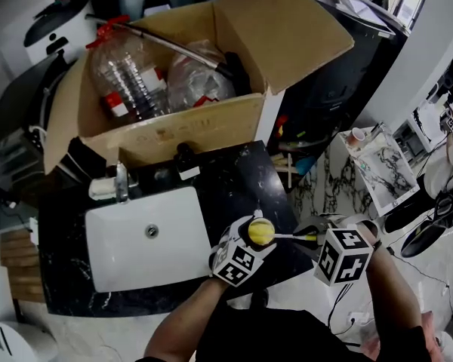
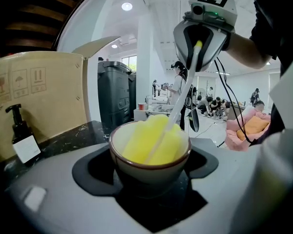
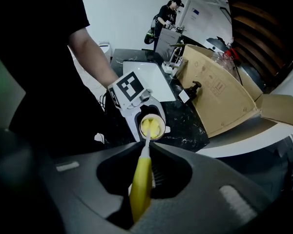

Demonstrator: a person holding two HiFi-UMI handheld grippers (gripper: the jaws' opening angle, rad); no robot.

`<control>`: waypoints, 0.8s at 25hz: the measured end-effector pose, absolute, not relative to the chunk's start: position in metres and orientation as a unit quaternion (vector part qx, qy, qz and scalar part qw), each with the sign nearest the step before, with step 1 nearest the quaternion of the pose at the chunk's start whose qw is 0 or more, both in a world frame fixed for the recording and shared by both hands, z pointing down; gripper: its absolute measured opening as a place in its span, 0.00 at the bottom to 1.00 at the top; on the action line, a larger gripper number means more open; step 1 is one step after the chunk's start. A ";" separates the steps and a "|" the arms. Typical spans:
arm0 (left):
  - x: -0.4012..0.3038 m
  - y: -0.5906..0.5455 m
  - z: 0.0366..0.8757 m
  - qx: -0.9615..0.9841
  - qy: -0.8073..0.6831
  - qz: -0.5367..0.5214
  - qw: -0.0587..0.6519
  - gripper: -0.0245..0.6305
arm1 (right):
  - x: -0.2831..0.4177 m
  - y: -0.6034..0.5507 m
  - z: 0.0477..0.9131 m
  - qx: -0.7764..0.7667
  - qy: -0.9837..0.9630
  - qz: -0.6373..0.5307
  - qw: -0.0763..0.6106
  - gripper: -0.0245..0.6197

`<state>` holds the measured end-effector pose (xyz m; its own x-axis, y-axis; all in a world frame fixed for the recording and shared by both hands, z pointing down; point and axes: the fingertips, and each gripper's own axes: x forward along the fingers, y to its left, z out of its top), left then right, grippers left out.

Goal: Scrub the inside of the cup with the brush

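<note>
Left gripper: clamped round the cream ceramic cup with the brown rim, jaws hugging its wall on both sides. The mouth is tipped toward the other gripper, probably so the brush gets a straight way in.
Right gripper: squeezed tight on the long brush with the clear stem, gripping it far back on the fat yellow plastic handle. That looks like it's for reach, so its jaws stay out of the cup.
Brush head: the yellow sponge head sits down inside the cup and pretty much fills the bowl, pressed against the inner wall.
Grippers to each other: facing each other, near but apart, with the stem bridging the gap.
Where it's happening: over the black marbled counter, with the white rectangular sink just off the left gripper's outer side, handy for drips I'd guess.
Background: beyond the left gripper there's a brown cardboard box and a dark pump bottle with a white label. Neither looks involved.
Stage: scrubbing looks under way. Can't tell how clean the inside is, the sponge hides it.
</note>
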<state>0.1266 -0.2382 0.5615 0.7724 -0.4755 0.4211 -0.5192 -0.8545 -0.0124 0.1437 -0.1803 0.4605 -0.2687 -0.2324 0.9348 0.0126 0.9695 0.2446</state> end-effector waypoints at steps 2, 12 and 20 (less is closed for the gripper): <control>0.127 -0.238 0.562 0.941 -0.262 0.208 0.053 0.68 | 0.145 -0.181 0.458 0.066 -0.789 -0.099 0.602 0.10; 0.124 -0.237 0.562 0.942 -0.261 0.203 0.063 0.68 | 0.163 -0.188 0.430 0.095 -0.791 -0.074 0.599 0.10; 0.125 -0.235 0.561 0.943 -0.257 0.201 0.065 0.68 | 0.172 -0.181 0.417 0.085 -0.768 -0.075 0.631 0.10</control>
